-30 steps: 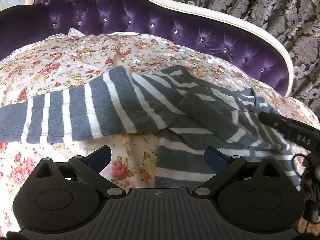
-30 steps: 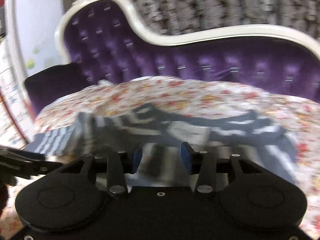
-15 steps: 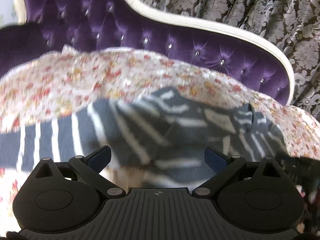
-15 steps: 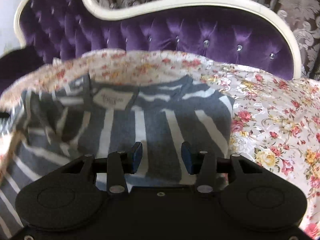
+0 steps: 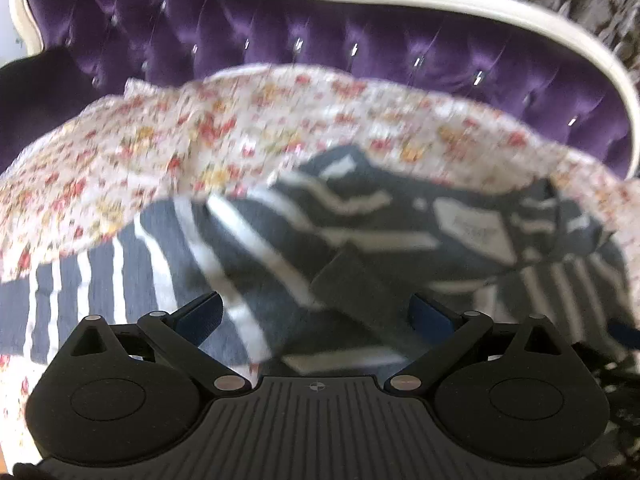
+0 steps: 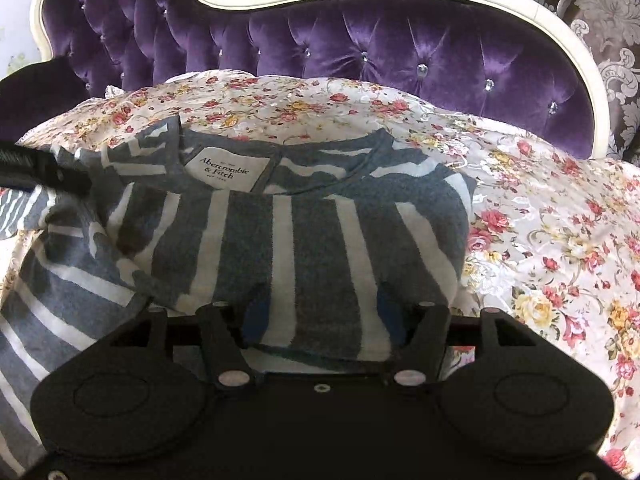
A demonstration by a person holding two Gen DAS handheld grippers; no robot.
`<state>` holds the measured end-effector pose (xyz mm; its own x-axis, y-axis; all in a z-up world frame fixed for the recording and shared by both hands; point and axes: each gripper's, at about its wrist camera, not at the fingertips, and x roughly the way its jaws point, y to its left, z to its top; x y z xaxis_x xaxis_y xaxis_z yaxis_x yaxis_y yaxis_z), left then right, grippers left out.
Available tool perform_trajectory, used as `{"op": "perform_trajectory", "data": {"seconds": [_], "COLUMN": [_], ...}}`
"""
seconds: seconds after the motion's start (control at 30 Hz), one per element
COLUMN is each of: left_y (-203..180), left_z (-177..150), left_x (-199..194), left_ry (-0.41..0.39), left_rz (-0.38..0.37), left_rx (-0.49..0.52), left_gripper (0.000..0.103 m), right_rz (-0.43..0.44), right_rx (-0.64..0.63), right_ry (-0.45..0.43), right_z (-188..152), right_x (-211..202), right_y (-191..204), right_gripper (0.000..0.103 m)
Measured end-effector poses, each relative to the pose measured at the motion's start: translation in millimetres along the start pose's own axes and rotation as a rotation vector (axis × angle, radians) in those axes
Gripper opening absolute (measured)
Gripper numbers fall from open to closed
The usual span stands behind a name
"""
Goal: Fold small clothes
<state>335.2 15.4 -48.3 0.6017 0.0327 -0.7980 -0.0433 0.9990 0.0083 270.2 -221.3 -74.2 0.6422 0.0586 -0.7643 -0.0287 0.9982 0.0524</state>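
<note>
1. Striped sweater, grey and white, lies on the floral bedspread in front of the purple tufted headboard. Neck label faces up. One side panel is folded over the body; the other sleeve trails flat toward the left of the left wrist view.

2. Right gripper: jaws opening, set at a moderate width. The folded edge sits between the blue pads, and they look just clear of the cloth. Reads as a release.

3. Left gripper: jaws spread wide, nothing held. It hangs over the sweater's middle, above a loose ribbed cuff. View is smeared.

4. Risk: a pad catches the knit as the right gripper backs off. That would drag the fold open.

5. Risk: the bedspread is soft and rumpled, so the folded panel may slide or spring back once freed.

6. Risk: the left gripper could pinch two layers at once, cuff plus body, and bunch the middle.

7. Risk: the two grippers sit near each other at the sweater's left shoulder and could collide.
</note>
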Motion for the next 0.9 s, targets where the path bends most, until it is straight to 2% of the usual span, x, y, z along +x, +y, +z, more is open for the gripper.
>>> {"op": "perform_trajectory", "data": {"seconds": [0.1,0.37,0.47,0.8,0.9], "left_y": [2,11,16,35,42], "left_z": [-8,-34,-48,-70,-71], "left_x": [6,-13,-11,-18,-27], "left_ry": [0.031,0.042,0.071,0.067,0.031], "left_rz": [0.009,0.008,0.007,-0.075,-0.084], "left_rx": [-0.014,-0.010,-0.007,-0.049,-0.116], "left_gripper": [0.101,0.100,0.101,0.101,0.100], "right_rz": [0.000,0.016,0.015,0.056,0.062], "right_rx": [-0.006,0.032,0.037,0.111,0.120], "right_ry": [0.002,0.014,0.020,0.039,0.040], "right_z": [0,2,2,5,4], "right_x": [-1,-2,-3,-6,-7], "right_y": [0,-6,-6,-20,-22], "right_gripper": [0.066,0.067,0.067,0.067,0.067]}}
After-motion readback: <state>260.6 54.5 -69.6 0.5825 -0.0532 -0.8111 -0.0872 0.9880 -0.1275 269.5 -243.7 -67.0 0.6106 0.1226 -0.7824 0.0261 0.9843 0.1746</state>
